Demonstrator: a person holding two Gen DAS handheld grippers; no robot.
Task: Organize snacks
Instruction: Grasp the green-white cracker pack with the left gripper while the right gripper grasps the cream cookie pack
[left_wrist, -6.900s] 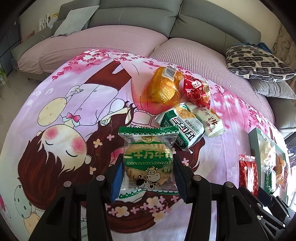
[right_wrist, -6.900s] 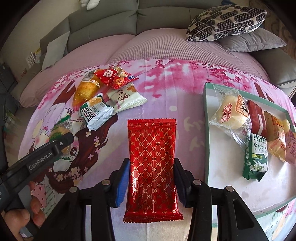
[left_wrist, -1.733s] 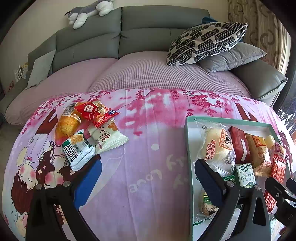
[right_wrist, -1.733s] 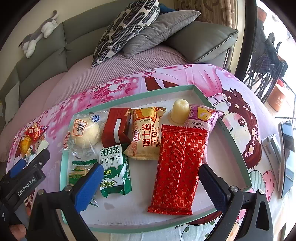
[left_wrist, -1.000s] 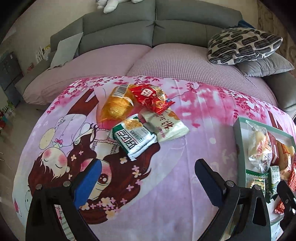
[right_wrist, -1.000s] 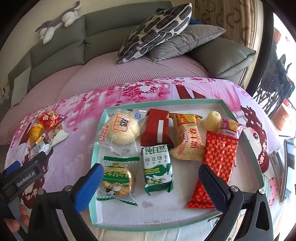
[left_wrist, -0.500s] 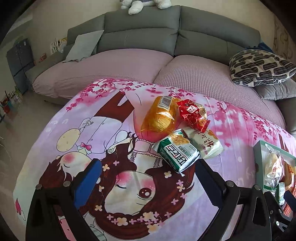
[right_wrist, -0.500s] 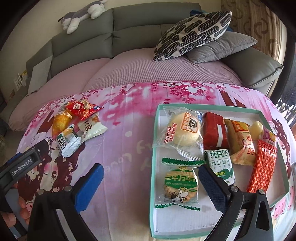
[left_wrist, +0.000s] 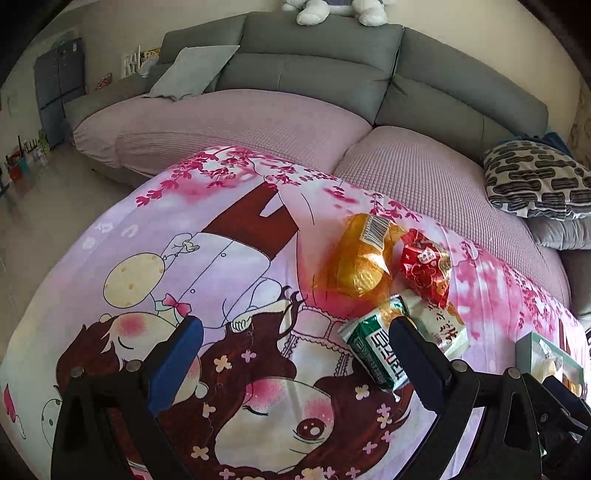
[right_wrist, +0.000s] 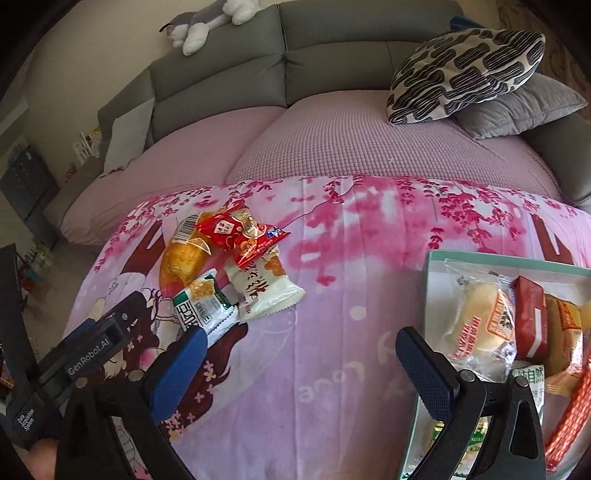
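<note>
Green-white snack pack (left_wrist: 376, 350) just beyond left gripper (left_wrist: 295, 343) right fingertip, both grippers' fingers spread, empty

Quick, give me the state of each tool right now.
Left tool: open, holding nothing, over the cloth beside the green-and-white snack packet.
Right tool: open, holding nothing, between the snack pile and the tray.

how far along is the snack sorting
Partly done. Several snacks already lie in the tray, among them a bun and a red pack. Nothing is in hand: the left gripper and right gripper are both open and empty. Left: four loose packs on the cloth, namely orange, red, green and white.
</note>
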